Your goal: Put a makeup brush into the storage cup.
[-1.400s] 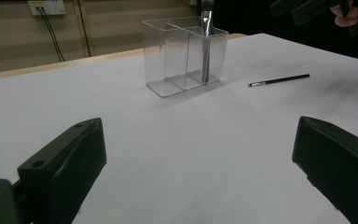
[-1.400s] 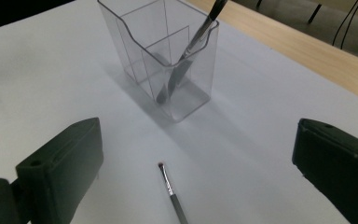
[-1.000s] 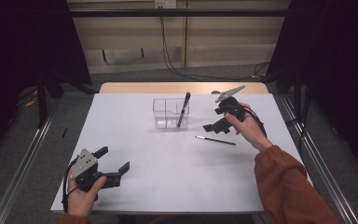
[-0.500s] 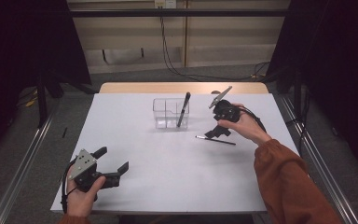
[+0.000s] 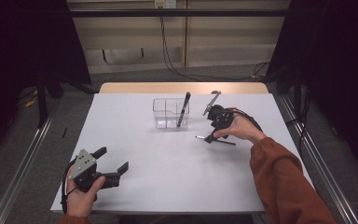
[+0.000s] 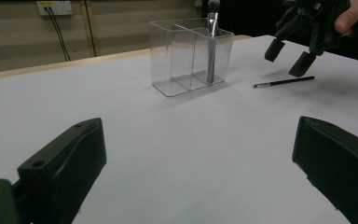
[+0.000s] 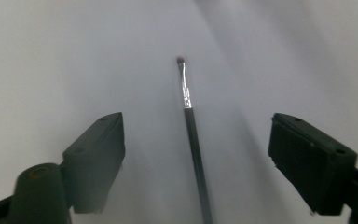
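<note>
Lying between open right tool (image 7: 196,154) jaws: brush (image 7: 193,135).

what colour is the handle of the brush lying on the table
Black, with a silver ferrule; the brush shows best in the right gripper view.

A lab-like recording booth rather than a home — a white-topped table (image 5: 168,177) stands alone between black curtains (image 5: 335,56), with metal rails (image 5: 18,163) along the floor at either side, cables (image 5: 168,51) hanging from a wall socket (image 6: 52,7), and bare beige panelling (image 5: 130,39) behind.
</note>
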A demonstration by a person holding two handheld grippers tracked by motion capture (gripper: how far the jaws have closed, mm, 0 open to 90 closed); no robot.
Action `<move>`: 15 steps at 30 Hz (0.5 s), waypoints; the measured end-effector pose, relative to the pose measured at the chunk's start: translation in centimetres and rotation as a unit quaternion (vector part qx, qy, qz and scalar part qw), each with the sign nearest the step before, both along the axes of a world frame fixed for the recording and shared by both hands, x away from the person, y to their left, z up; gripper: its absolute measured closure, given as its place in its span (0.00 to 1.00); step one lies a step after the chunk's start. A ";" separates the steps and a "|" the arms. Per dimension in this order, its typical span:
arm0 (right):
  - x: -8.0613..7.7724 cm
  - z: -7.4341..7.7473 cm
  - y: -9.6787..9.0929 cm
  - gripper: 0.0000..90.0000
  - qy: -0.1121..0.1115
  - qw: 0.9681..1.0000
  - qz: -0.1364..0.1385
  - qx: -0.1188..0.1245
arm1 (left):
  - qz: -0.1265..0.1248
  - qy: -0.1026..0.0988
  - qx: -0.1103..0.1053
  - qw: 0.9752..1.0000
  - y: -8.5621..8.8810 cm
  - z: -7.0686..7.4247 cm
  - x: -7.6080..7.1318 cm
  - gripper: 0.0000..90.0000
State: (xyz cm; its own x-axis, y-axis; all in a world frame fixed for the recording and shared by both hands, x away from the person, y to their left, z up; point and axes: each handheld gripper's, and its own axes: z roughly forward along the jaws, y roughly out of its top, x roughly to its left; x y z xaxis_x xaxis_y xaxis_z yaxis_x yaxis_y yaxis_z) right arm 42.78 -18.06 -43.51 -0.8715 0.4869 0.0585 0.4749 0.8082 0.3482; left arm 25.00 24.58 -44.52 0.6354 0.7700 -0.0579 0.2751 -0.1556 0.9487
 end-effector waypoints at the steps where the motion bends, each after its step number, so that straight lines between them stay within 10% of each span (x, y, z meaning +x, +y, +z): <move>1: 0.1 -0.1 0.1 0.27 0.001 1.000 0.007 -0.003 | 0.000 0.000 0.000 1.000 0.0 0.0 0.0 0.03; 15: 0.5 -1.9 1.0 0.51 0.018 0.998 0.033 -0.052 | -0.003 0.000 0.003 1.000 0.0 0.0 0.0 0.03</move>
State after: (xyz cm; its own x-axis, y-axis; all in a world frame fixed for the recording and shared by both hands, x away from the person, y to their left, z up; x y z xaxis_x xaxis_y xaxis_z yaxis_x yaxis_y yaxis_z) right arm 43.25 -17.06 -45.36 -0.8999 0.4341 0.0425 0.4306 0.8687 0.2449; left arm 25.03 24.54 -44.54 0.6396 0.7669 -0.0530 0.2734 -0.1625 0.9481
